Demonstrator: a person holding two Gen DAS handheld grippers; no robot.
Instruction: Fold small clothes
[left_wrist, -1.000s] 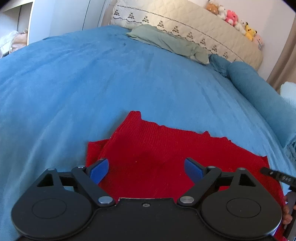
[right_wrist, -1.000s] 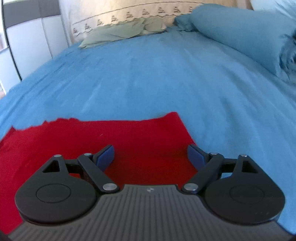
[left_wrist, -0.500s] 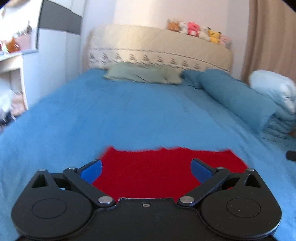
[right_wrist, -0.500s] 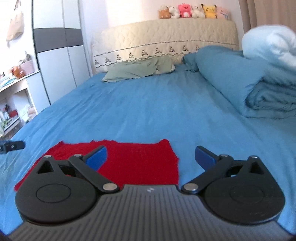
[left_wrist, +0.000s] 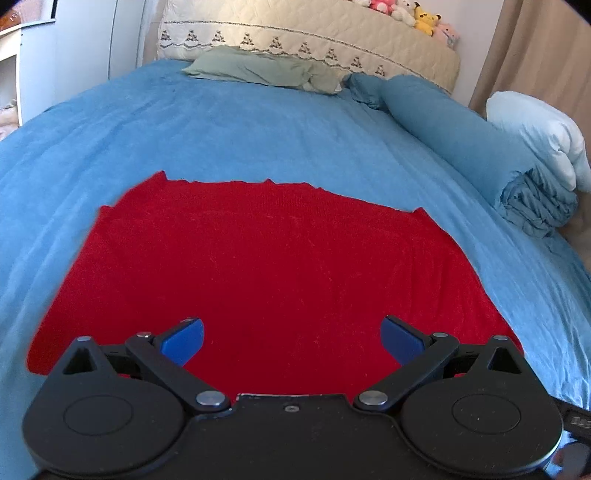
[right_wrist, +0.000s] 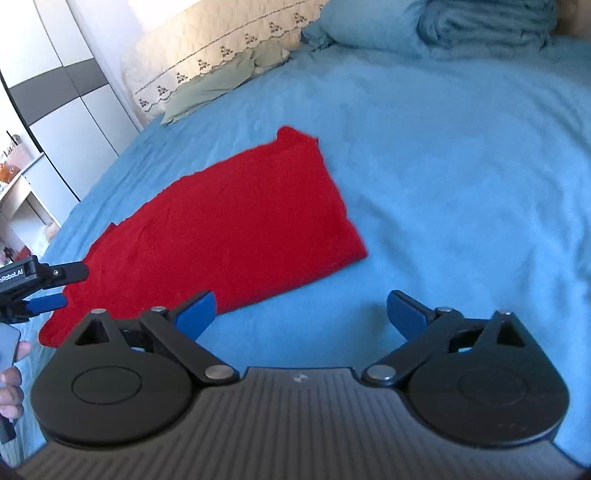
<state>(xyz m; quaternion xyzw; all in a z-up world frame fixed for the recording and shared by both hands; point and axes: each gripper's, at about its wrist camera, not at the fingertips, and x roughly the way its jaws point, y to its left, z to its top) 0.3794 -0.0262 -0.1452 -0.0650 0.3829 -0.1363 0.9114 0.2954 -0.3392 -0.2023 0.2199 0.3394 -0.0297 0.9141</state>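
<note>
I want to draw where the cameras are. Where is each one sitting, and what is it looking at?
Left wrist view: sits on the left gripper, looking along its open blue fingers over the red garment toward the headboard.
Right wrist view: sits on the right gripper, open above the blue bedspread just off the garment's corner; at its left edge the left gripper's tip and a hand show.
Shared: both see the red garment, the bedspread, the green pillow and the headboard.
</note>
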